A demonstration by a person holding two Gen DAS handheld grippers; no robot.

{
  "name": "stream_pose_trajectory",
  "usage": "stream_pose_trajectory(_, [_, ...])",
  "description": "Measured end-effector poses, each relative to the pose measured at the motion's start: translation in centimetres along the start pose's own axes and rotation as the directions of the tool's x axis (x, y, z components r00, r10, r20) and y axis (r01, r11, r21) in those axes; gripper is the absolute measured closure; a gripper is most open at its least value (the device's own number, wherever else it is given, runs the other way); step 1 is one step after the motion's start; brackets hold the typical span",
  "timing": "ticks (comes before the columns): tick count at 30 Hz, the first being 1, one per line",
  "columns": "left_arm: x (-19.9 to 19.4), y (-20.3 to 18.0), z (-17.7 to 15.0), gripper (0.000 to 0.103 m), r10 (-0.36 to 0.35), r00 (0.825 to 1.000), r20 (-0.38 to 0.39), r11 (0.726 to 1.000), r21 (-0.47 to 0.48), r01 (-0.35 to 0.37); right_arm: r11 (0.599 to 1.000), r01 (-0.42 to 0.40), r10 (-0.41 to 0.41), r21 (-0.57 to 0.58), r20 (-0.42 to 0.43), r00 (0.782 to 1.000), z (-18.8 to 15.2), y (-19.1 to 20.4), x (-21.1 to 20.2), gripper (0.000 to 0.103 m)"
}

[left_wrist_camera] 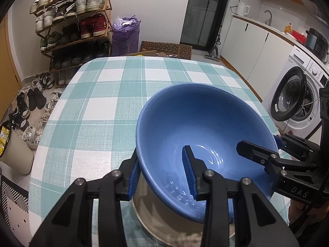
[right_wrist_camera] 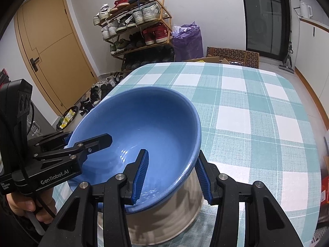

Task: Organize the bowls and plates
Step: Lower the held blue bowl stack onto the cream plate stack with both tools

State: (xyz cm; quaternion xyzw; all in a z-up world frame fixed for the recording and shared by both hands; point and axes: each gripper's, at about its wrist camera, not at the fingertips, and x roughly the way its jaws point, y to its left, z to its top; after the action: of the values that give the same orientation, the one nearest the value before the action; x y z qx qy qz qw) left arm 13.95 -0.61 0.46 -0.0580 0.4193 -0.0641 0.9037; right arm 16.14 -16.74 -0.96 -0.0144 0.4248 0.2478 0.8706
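Note:
A large blue bowl (left_wrist_camera: 195, 119) (right_wrist_camera: 144, 115) sits tilted over a shiny steel bowl (left_wrist_camera: 164, 216) (right_wrist_camera: 168, 216) on the checked tablecloth (left_wrist_camera: 115, 94); whether it rests on the steel bowl or hangs just above, I cannot tell. My left gripper (left_wrist_camera: 161, 154) (right_wrist_camera: 88, 139) straddles the bowl's left rim, one finger inside and one outside, shut on the wall. On the opposite rim my right gripper (right_wrist_camera: 172, 153) (left_wrist_camera: 259, 143) clamps the wall the same way. The steel bowl's inside is hidden.
The table's far half (right_wrist_camera: 257, 107) carries only the teal and white cloth. Beyond it stand a shoe rack (left_wrist_camera: 72, 20), a purple bag (left_wrist_camera: 125, 37) and a washing machine (left_wrist_camera: 298, 103). A bin (left_wrist_camera: 14, 150) stands on the floor to the left. A hand (right_wrist_camera: 30, 205) holds the left gripper.

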Motion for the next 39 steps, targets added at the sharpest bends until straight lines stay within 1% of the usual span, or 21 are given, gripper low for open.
stream_pose_trajectory(4, [0.0,-0.3,0.2,0.066,0.012,1.000,0.004,1.000,0.009,-0.012,1.000,0.006,-0.006,0.002,0.003,1.000,0.2,-0.2,0.1,0.056])
stream_pose_trajectory(17, [0.6,-0.9,0.6,0.066,0.010,1.000,0.005,1.000,0.009,-0.010,1.000,0.013,-0.013,0.010,0.007,1.000,0.5,-1.1,0.5,0.056])
stream_pose_trajectory(37, [0.5,-0.8,0.4,0.065,-0.002,1.000,0.006,1.000,0.010,0.002,1.000,0.011,-0.011,0.001,0.006,1.000,0.5,-1.0,0.5,0.055])
stream_pose_trajectory(39, [0.5,-0.8,0.4,0.063,-0.004,1.000,0.007,1.000,0.007,0.004,1.000,0.009,-0.009,0.000,0.006,1.000,0.5,-1.0,0.5,0.055])
